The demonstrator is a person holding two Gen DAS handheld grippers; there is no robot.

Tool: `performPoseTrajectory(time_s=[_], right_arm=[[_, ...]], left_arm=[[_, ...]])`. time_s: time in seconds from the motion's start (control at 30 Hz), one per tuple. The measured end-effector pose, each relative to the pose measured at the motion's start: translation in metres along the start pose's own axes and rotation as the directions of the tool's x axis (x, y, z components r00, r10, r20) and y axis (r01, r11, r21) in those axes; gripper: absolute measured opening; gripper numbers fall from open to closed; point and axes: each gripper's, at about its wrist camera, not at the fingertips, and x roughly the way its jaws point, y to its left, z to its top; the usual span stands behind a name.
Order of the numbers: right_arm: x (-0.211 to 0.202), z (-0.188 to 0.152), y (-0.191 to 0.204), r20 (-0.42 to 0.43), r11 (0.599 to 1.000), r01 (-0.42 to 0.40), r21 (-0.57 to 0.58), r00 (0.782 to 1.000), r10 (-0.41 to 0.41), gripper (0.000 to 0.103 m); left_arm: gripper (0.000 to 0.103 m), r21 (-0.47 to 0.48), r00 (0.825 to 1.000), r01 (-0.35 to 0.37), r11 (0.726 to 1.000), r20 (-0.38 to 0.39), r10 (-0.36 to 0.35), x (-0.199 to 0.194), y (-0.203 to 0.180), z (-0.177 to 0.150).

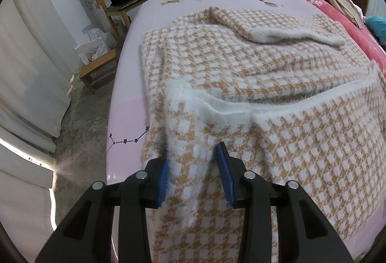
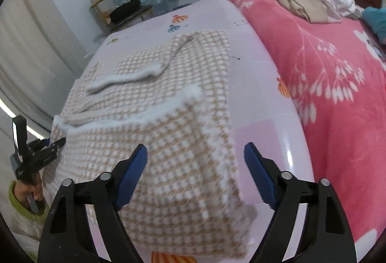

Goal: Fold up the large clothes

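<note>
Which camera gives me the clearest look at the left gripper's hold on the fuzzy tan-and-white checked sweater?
The left wrist view: the left gripper has its blue pads pinching a bunched fold of the fuzzy tan-and-white checked sweater. The right wrist view shows that gripper small, at the picture's left edge.

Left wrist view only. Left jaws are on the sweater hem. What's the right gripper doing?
Observer: The right gripper has its jaws open over the near right corner of the sweater, gripping nothing.
Operator: Sweater's right edge touching the red blanket?
Observer: No, a strip of pink sheet shows between it and the red blanket.
Operator: Is my gripper visible there?
Observer: Yes, the left gripper is at the sweater's left edge, held by a hand in a green cuff.
</note>
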Motion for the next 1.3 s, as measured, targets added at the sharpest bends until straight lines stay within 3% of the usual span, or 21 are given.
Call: performPoseTrajectory(time_s=[0.4,0.63,0.8,1.1,1.3], right_arm=[[0.044,0.024,-0.013,-0.074,0.999,-0.045,-0.01,0.996,0.044,0.048],[0.028,0.01,-0.008,-0.115,0.993,-0.12,-0.016,0.986,0.117,0.034],[0.024,0.006,-0.008,-0.126,0.993,-0.119,-0.026,0.985,0.115,0.031],[0.047,0.018,-0.024,-0.134,0.991,-0.119,0.057,0.983,0.126,0.03],[0.041,0.012,-0.012,-0.148,0.997,-0.078,0.012,0.986,0.079,0.023]], left_arm=[[0.036,0.0,1.0,-0.003,1.0,0.002,0.003,0.0,-0.007,0.001],[0.036,-0.001,1.0,-0.006,1.0,0.003,0.006,0.0,-0.007,0.001],[0.036,0.0,1.0,-0.007,1.0,0.003,0.007,0.0,-0.006,0.001],[0.036,-0.011,1.0,-0.007,1.0,0.001,0.007,0.0,-0.005,0.0],[0.036,-0.007,1.0,-0.009,1.0,0.002,0.009,0.001,-0.007,0.001]])
